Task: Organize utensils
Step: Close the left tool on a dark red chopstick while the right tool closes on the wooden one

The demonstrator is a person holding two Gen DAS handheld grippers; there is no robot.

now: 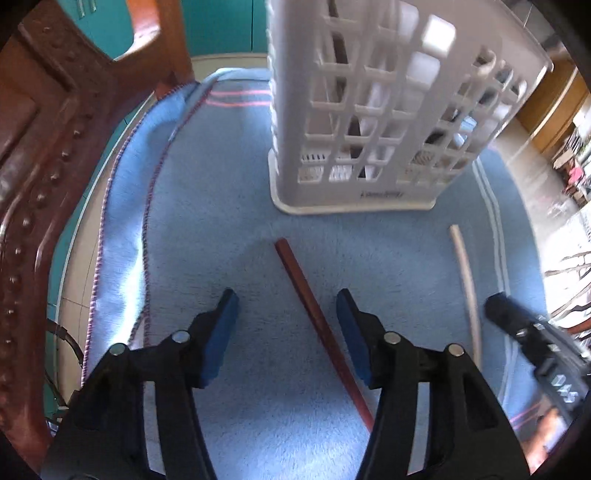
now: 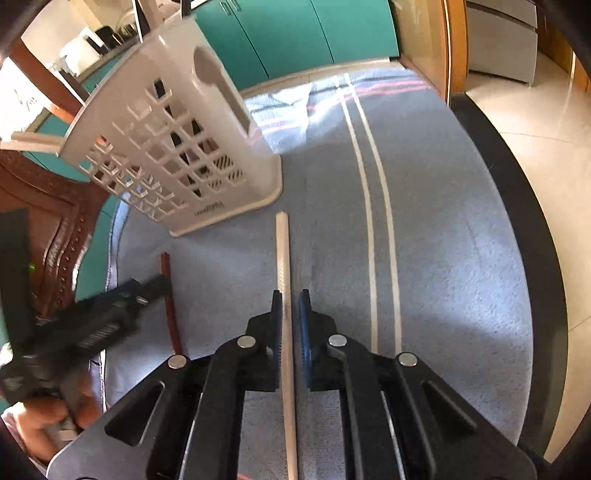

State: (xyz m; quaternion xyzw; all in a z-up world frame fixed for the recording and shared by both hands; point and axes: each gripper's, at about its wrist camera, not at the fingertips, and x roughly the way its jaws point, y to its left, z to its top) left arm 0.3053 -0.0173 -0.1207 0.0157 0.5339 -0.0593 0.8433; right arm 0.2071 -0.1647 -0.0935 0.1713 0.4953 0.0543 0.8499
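A red-brown chopstick (image 1: 317, 317) lies on the blue towel (image 1: 221, 221), running between the fingers of my left gripper (image 1: 287, 299), which is open and not touching it. My right gripper (image 2: 290, 297) is shut on a white chopstick (image 2: 282, 251), which points toward the white slotted utensil basket (image 2: 177, 140). The basket (image 1: 369, 110) stands upright on the towel just beyond both chopsticks, with dark utensils visible through its grid. The left wrist view shows the white chopstick (image 1: 466, 273) at right, with the right gripper (image 1: 495, 306) at its near end. The right wrist view catches the left gripper (image 2: 159, 284), blurred, over the red-brown chopstick (image 2: 165, 264).
A carved wooden chair (image 1: 44, 147) stands close at the left of the towel. The table's dark edge (image 2: 517, 184) curves along the right, with tiled floor beyond it. Teal cabinets (image 2: 295, 33) sit behind the table. A hand (image 2: 40, 424) holds the left gripper.
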